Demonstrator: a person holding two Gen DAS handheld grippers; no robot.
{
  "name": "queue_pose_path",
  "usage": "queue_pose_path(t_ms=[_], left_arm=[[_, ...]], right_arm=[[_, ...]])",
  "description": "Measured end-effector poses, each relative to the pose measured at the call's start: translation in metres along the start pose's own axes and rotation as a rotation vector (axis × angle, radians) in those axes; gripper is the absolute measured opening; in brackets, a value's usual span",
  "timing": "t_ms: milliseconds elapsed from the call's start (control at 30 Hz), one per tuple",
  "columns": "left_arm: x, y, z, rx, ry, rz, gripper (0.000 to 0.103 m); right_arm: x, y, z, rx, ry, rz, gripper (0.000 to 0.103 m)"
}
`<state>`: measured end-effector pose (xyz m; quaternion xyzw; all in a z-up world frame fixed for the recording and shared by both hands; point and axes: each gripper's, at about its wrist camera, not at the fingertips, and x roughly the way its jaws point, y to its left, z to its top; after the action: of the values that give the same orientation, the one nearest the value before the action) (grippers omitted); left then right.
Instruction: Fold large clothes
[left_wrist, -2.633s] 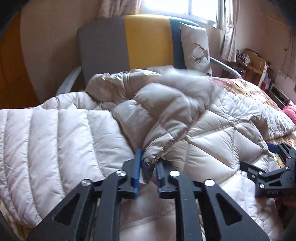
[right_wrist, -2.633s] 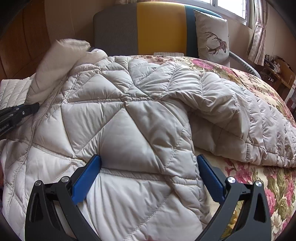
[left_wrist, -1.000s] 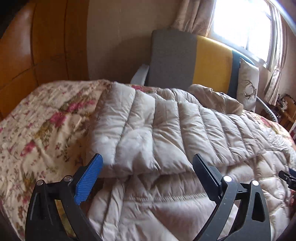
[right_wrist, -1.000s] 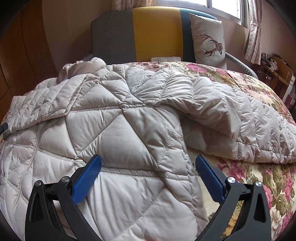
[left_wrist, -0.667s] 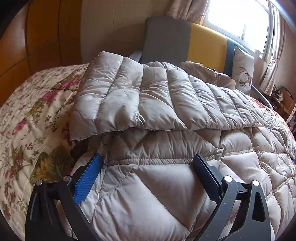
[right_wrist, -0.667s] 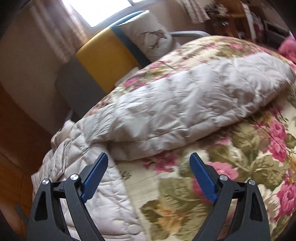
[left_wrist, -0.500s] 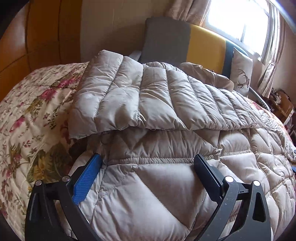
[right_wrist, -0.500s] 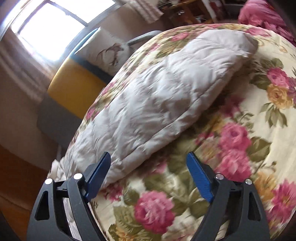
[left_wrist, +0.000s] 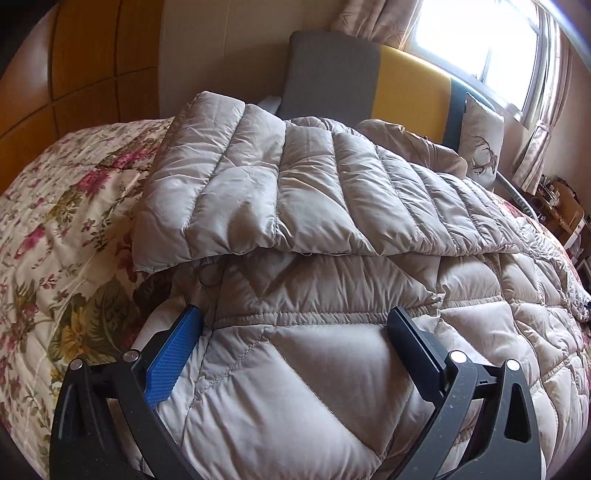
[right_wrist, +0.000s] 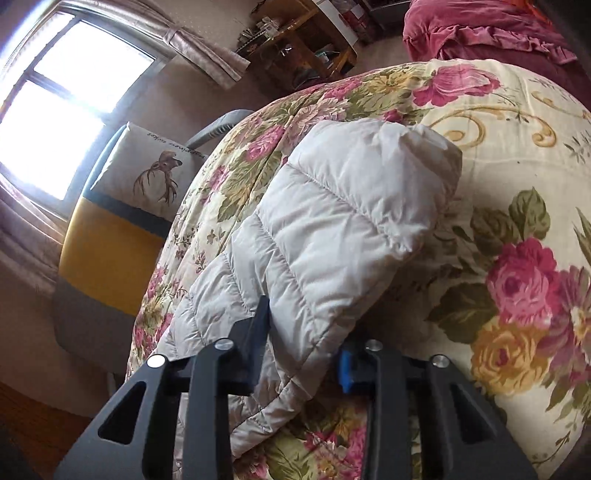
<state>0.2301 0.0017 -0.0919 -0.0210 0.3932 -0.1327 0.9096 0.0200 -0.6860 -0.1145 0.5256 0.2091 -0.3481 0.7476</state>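
Note:
A large beige quilted down coat (left_wrist: 332, 236) lies spread on the floral bedspread (left_wrist: 55, 229). One sleeve (left_wrist: 258, 192) is folded across its body. My left gripper (left_wrist: 295, 328) is open, its jaws wide apart and resting on the coat's body, holding nothing. In the right wrist view the other sleeve (right_wrist: 332, 229) stretches over the bedspread (right_wrist: 517, 221). My right gripper (right_wrist: 303, 332) is shut on this sleeve near its middle; the cuff end lies beyond the fingers.
A grey, yellow and teal chair (left_wrist: 369, 81) with a deer cushion (left_wrist: 480, 147) stands behind the bed under the window. A wooden wall panel (left_wrist: 74, 74) is at the left. A wooden shelf (right_wrist: 303, 48) and a pink cloth heap (right_wrist: 498, 33) lie beyond the bed.
My right gripper swung right to the far sleeve and shut on it. My left gripper let go of the folded sleeve earlier and now rests open on the coat.

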Motion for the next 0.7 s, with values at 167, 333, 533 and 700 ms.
queue_pose_path(t_ms=[167, 333, 533, 700], left_arm=[[0.002, 0.002, 0.0, -0.005, 0.003, -0.009, 0.099], [0.001, 0.002, 0.0, -0.006, 0.002, -0.012, 0.099], [0.001, 0.004, -0.001, -0.007, -0.001, -0.018, 0.099], [0.0, 0.007, -0.002, -0.012, -0.006, -0.028, 0.099]], right_arm=[[-0.029, 0.073, -0.029, -0.279, -0.076, 0.066, 0.02], [-0.053, 0.171, -0.113, -0.632, -0.084, 0.219, 0.02], [-0.05, 0.249, -0.254, -1.029, -0.008, 0.369, 0.02], [-0.023, 0.253, -0.356, -1.274, 0.157, 0.377, 0.02]])
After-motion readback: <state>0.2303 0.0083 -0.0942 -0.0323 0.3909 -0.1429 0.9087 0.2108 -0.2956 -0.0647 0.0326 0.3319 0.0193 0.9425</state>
